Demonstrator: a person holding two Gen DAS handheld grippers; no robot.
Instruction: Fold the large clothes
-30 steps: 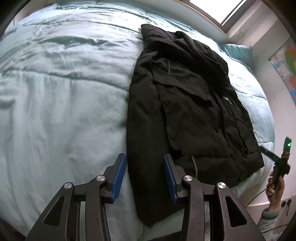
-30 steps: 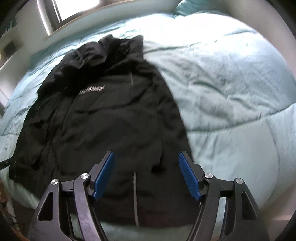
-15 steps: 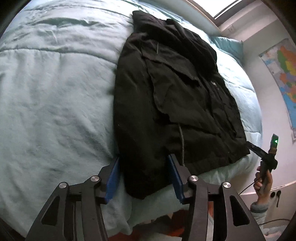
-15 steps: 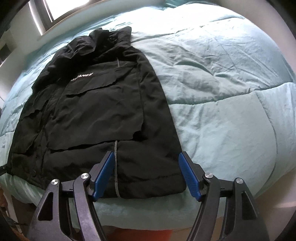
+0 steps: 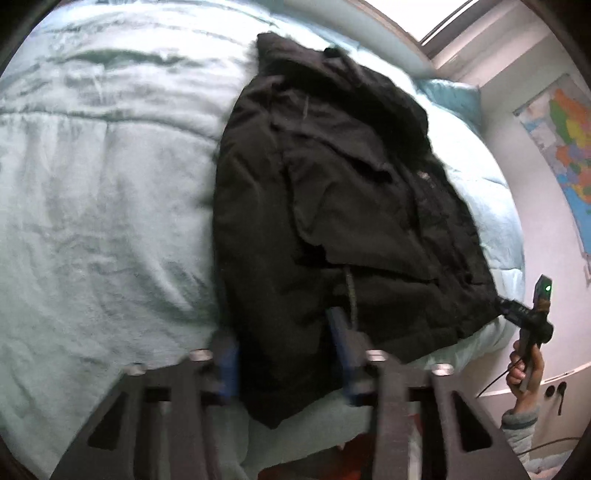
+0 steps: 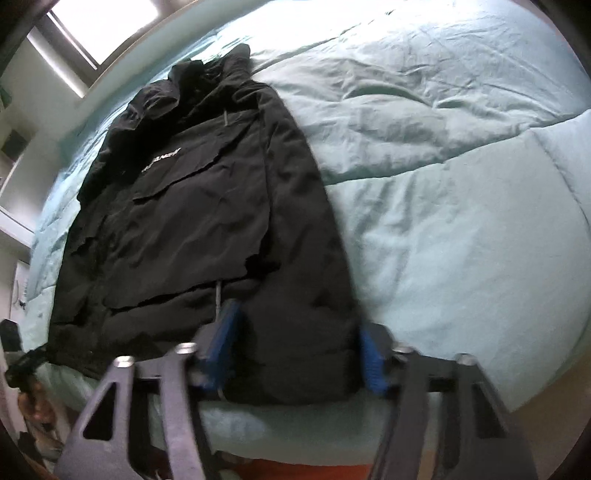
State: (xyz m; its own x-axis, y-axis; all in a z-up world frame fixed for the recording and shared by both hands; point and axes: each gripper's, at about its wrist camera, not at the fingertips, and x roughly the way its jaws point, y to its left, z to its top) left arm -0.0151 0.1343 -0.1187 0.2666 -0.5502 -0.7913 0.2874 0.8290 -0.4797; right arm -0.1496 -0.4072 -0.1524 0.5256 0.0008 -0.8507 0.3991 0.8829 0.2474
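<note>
A black jacket lies flat, front up, on a pale teal comforter, collar far and hem at the near bed edge. My left gripper points down at the hem's left corner. Its blue pads stand on either side of the fabric and the jaws are closing. In the right wrist view the jacket shows a white chest logo. My right gripper straddles the hem's right corner beside a grey stripe. Its jaws are closing too, with fabric between the pads.
At the jacket's far hem corner a hand holds a black handle with a green light. A pillow lies at the head of the bed. A map hangs on the wall and a window is behind the bed.
Both grippers have dropped closer to the jacket hem. Their jaws have narrowed around the hem corners; the fabric between the pads now fills each gap.
</note>
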